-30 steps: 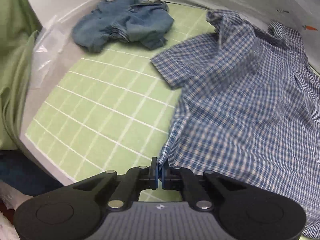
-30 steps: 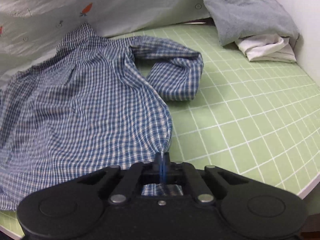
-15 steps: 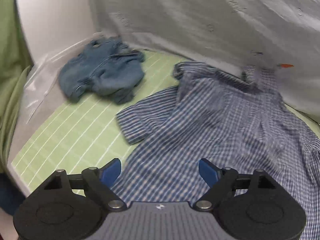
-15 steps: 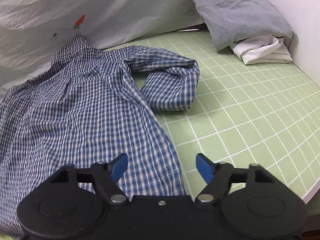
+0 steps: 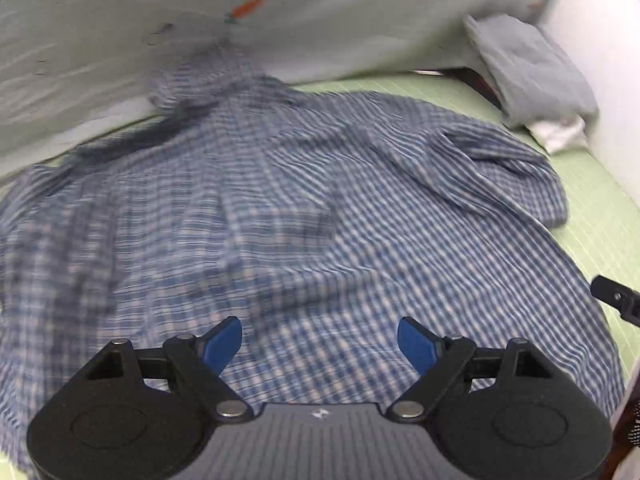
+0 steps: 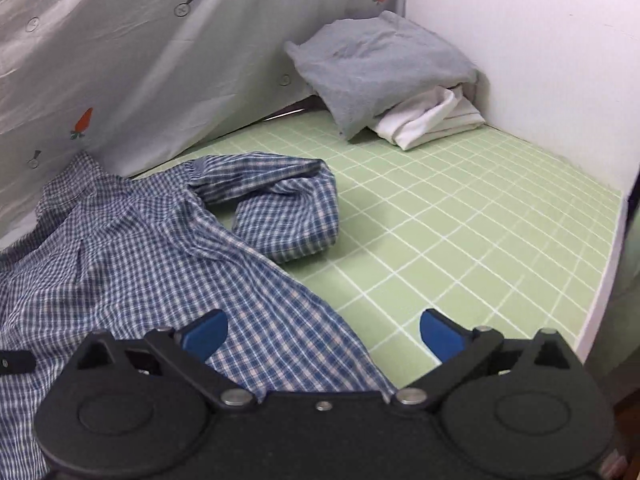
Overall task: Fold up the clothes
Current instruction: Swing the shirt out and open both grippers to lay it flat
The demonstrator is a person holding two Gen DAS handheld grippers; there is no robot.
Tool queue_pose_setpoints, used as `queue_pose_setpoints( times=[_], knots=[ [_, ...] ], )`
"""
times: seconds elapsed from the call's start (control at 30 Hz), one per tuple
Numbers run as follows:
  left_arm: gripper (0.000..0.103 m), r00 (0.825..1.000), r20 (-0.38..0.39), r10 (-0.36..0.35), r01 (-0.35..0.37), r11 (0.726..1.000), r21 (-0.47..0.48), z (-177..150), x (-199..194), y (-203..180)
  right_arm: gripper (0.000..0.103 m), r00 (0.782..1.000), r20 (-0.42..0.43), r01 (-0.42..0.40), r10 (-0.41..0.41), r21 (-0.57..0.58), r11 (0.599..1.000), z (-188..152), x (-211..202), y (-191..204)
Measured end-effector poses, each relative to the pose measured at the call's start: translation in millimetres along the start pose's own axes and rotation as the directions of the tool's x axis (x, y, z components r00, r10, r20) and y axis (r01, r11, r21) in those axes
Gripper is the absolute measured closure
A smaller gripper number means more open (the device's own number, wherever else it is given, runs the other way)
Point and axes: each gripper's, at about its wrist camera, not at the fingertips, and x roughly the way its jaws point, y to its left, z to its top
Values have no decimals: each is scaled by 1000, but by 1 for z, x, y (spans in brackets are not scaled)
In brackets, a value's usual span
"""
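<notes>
Both claws have let go of the hem they were pinching a second ago: the left gripper (image 5: 320,338) stands wide open with nothing between its pads, and the right gripper (image 6: 323,332) is opening, its jaws empty, so the plaid shirt (image 5: 304,216) lies spread on the green grid mat (image 6: 460,240), ready for a first fold. The left claw has swung across and tilts down over the shirt's middle; the right, angled down, has the hem edge under its left finger and the curled sleeve (image 6: 288,208) ahead.

Carrot-print sheet (image 6: 120,60) behind green gridded mat (image 6: 460,240)
</notes>
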Motion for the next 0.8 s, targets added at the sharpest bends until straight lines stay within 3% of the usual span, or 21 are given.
queue_pose_setpoints(
  times=[0.1,0.27,0.47,0.57,0.67,0.8],
  knots=[
    [17,999,-28,-34,34,999,12,1,10,-6,0,1000,19,22,-24,65,998,-1,-2,-4],
    [17,999,-54,-4,4,1000,6,8,17,-10,0,1000,-2,-16,16,77,997,8,14,-7],
    [14,995,-20,94,-96,984,-151,14,-11,-7,0,993,-58,-104,106,40,994,35,50,-12],
    [14,990,-25,137,-139,964,-225,15,-21,-12,0,983,-97,-161,158,-22,987,52,65,-16],
    [14,982,-21,186,-183,928,-324,17,-31,-19,0,979,-97,-186,180,-60,981,69,75,-24],
    [13,979,0,204,-185,887,-422,22,-38,-31,2,967,-111,-236,230,-52,970,85,91,-39]
  ],
)
